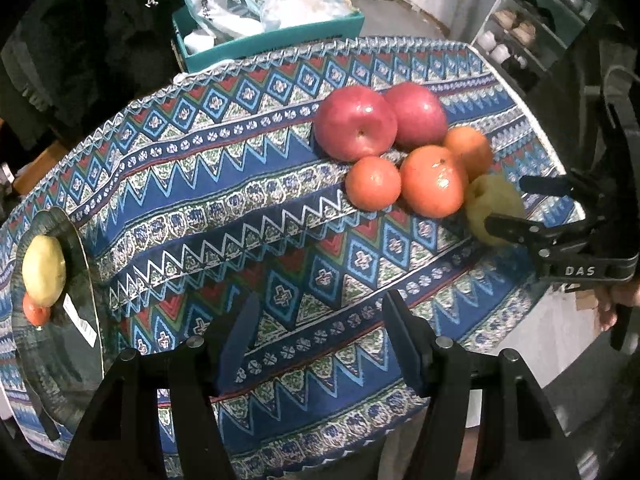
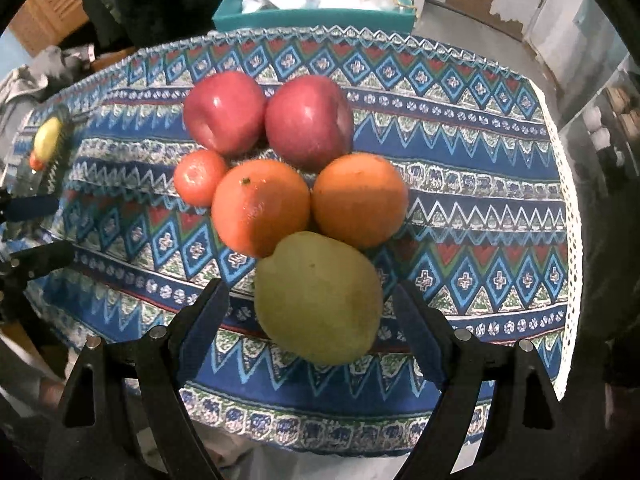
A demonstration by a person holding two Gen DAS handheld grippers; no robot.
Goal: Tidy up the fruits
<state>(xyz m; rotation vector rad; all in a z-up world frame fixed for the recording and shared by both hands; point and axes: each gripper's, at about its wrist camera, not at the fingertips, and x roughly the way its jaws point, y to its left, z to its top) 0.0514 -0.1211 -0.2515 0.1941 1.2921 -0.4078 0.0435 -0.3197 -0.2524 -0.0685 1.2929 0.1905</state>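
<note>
With the right gripper released astride the green pear, the oranges touching at twelve o'clock, clench squarely; the left gripper hangs released, empty.

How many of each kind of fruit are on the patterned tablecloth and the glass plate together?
Red apples: 2
Orange citrus fruits: 4, one on the glass plate
Yellow-green pears: 2, one on the plate
Total: 8

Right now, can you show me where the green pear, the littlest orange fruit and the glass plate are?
green pear [image 2: 318, 300], right wrist view, middle of its skin
littlest orange fruit [image 2: 199, 183], right wrist view, its centre
glass plate [image 1: 82, 276], left wrist view, bare right rim
</note>
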